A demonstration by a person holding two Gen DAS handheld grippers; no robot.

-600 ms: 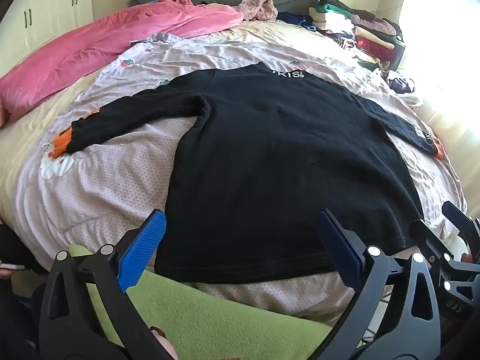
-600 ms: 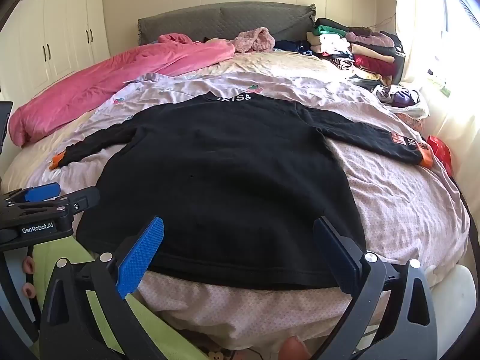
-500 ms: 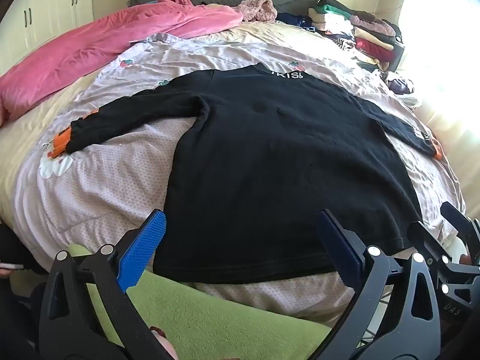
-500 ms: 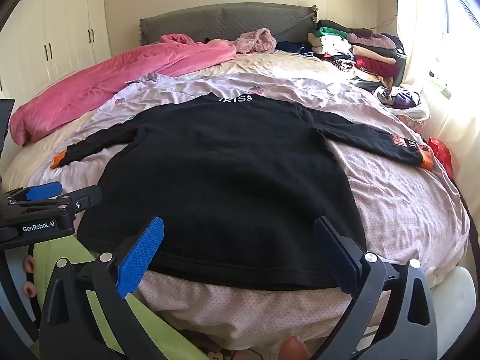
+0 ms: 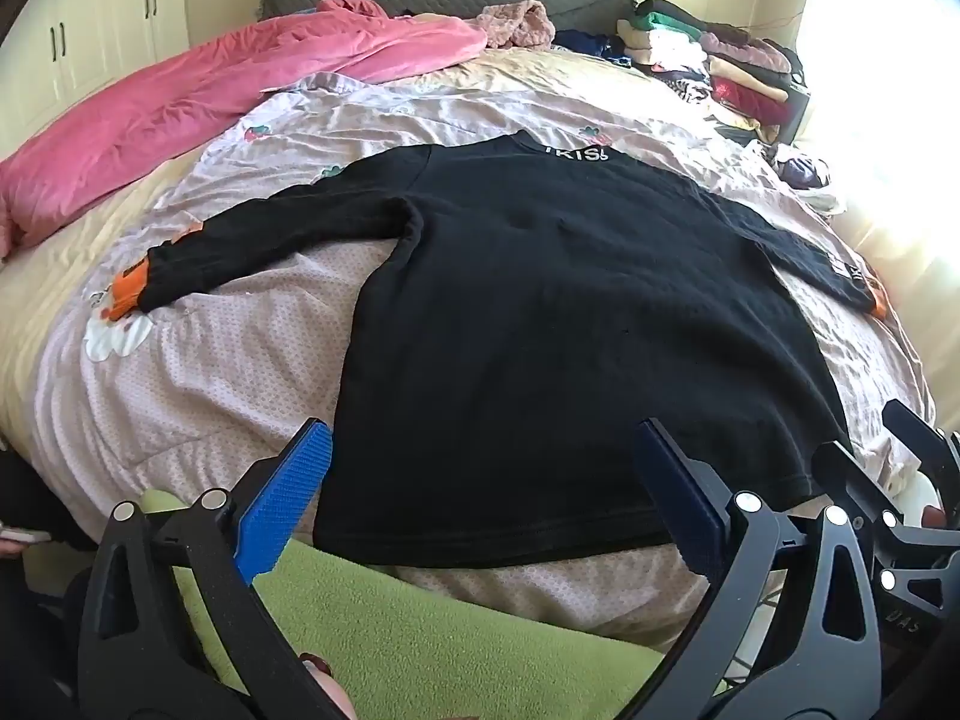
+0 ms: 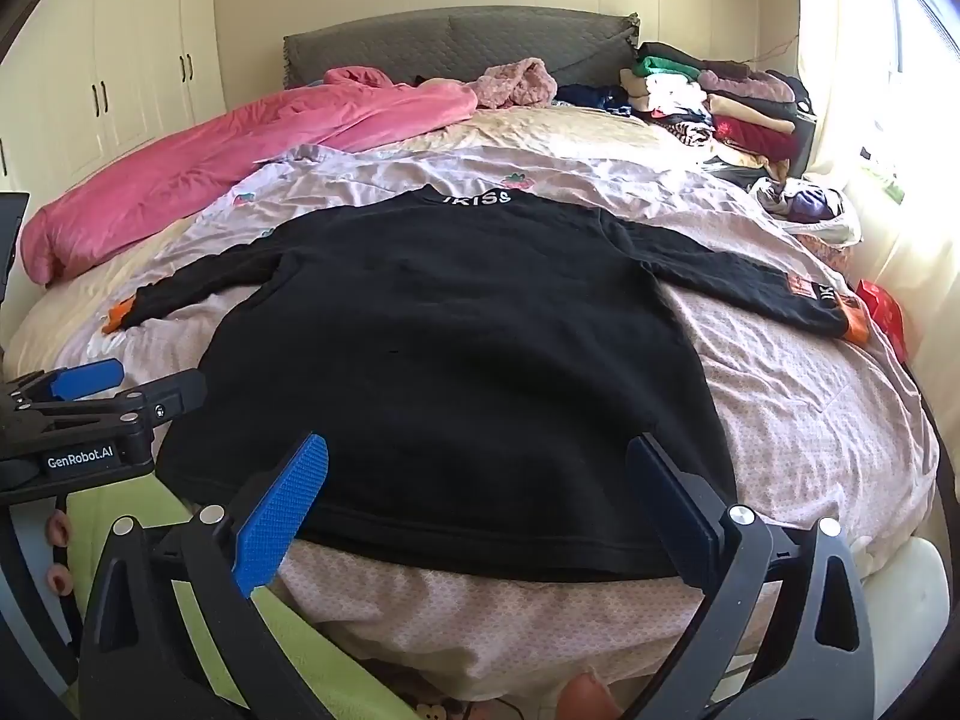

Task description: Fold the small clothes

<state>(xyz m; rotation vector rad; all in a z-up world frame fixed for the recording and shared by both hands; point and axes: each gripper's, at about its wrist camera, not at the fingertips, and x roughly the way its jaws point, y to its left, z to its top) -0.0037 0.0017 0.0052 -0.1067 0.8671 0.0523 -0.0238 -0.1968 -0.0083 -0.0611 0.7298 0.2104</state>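
Sweatshirt [image 5: 576, 324], black, long-sleeved, spread flat and face-down-or-up not determinable, on pale pink dotted quilt [image 5: 198, 384] of bed [image 6: 576, 120]. White lettering at collar, far end; hem at near edge of bed. Both sleeves stretched outward, orange cuffs [image 5: 129, 291] at their ends.

Left tongs [image 5: 480, 480] wide open, nothing between blue pads [image 5: 282, 504], hovering above hem near left corner of sweatshirt; no contact seen. Right tongs [image 6: 474, 486] equally wide open, empty, above hem further right, also clear of fabric. Each tongs visible at edge of the other's view, side by side.

Green fleece fabric [image 5: 420, 630] below hem at foot of bed. Pink duvet [image 5: 210, 102] bunched along far left. Stack of folded clothes [image 6: 720, 102] at far right beside grey headboard [image 6: 456, 42]. White wardrobe [image 6: 120, 72] at left wall.
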